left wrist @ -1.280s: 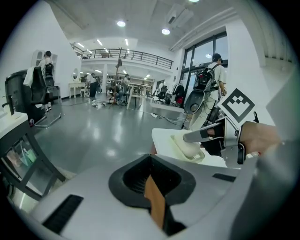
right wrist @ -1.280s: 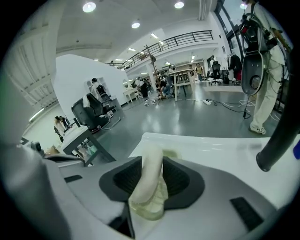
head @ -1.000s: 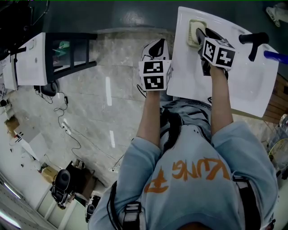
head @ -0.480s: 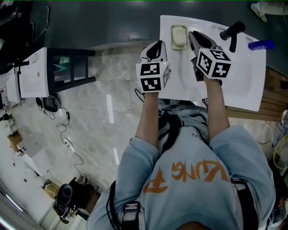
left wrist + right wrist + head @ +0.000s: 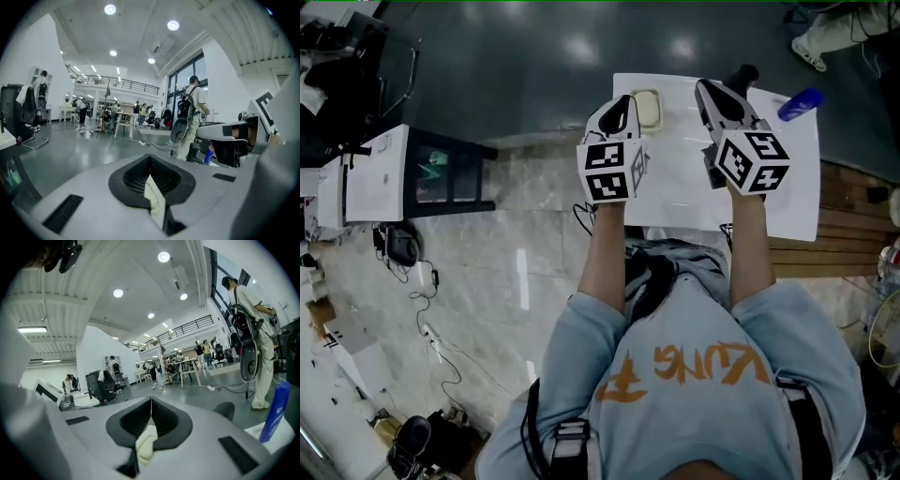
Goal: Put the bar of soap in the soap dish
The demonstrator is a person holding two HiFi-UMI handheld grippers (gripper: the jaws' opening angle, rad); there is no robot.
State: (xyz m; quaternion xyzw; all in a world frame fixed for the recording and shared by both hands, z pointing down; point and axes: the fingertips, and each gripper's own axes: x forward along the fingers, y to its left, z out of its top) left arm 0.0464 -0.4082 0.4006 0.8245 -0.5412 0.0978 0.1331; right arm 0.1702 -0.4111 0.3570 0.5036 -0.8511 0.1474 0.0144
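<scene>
The cream bar of soap [image 5: 647, 110] lies in the white soap dish [image 5: 648, 94] at the back left corner of the white sink top [image 5: 680, 183]. My left gripper [image 5: 622, 105] hovers just left of the dish, held up off the sink, jaws shut and empty. My right gripper [image 5: 710, 90] is raised to the right of the dish, apart from the soap, also shut with nothing in it. In the left gripper view the left gripper [image 5: 150, 158] points out level across the hall. In the right gripper view the right gripper [image 5: 151, 400] does the same.
A black tap handle [image 5: 741, 74] and a blue bottle [image 5: 800, 103] stand at the sink's back right; the bottle [image 5: 274, 413] also shows in the right gripper view. A black-framed stand [image 5: 445, 169] and cables [image 5: 417, 272] are on the floor to the left. A person with a backpack [image 5: 191, 112] stands nearby.
The right gripper drew back from the soap dish and shut, leaving the soap in it. Both grippers rose off the sink.
</scene>
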